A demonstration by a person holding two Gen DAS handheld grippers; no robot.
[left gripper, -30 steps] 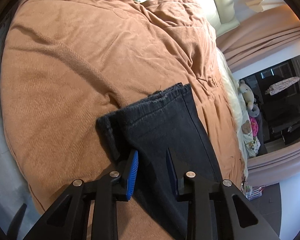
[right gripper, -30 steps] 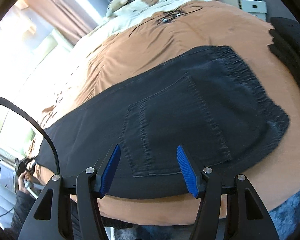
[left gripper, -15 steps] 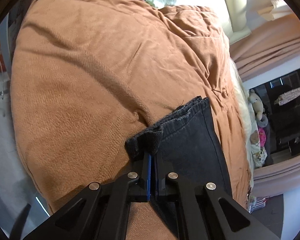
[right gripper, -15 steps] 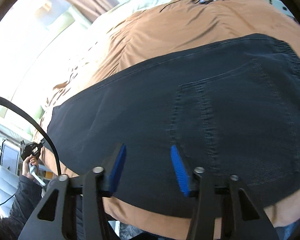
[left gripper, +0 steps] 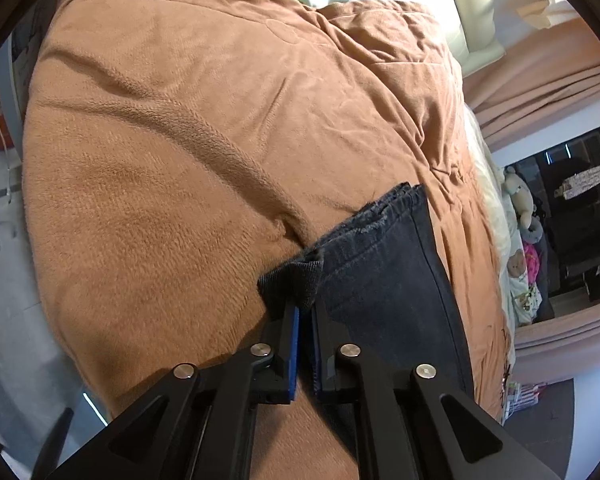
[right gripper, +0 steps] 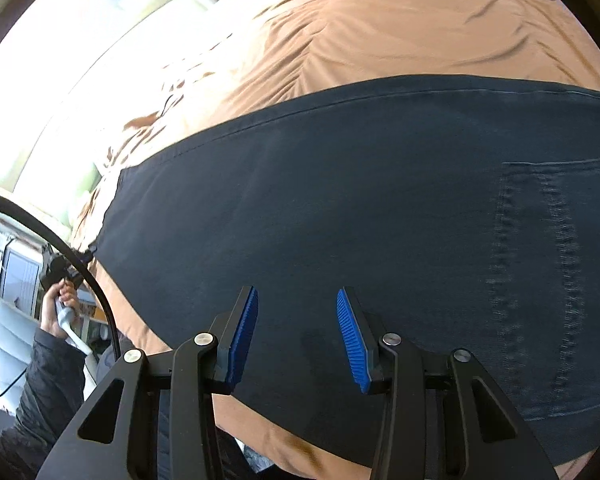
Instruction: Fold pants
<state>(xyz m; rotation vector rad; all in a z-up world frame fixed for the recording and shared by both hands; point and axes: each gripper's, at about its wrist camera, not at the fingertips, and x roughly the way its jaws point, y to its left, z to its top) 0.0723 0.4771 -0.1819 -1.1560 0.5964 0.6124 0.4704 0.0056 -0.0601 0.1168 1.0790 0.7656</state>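
The black denim pants (right gripper: 340, 200) lie flat across a bed covered by an orange-brown fleece blanket (left gripper: 160, 160), stretched lengthwise so that the hem end sits in the left wrist view and the seat with its stitched back pocket (right gripper: 548, 264) fills the right wrist view. The left claw (left gripper: 305, 312) is clamped on a bunched corner of the hem (left gripper: 296, 280), its blue pads pressed together with the dark cloth pinched and puckered at their tips; the rest of the leg runs away to the right of that claw along the blanket. The right claw (right gripper: 296, 336) hangs just above the middle of the pants, near their closer edge, its blue pads (right gripper: 242, 336) standing partly apart with bare denim showing between them and nothing gripped; its jaws have just been closing in. In the right wrist view a hand (right gripper: 58, 308) in a dark sleeve holds the other tool at the far left, by the hem end. Stuffed toys (left gripper: 520, 200) sit beyond the bed's far side.
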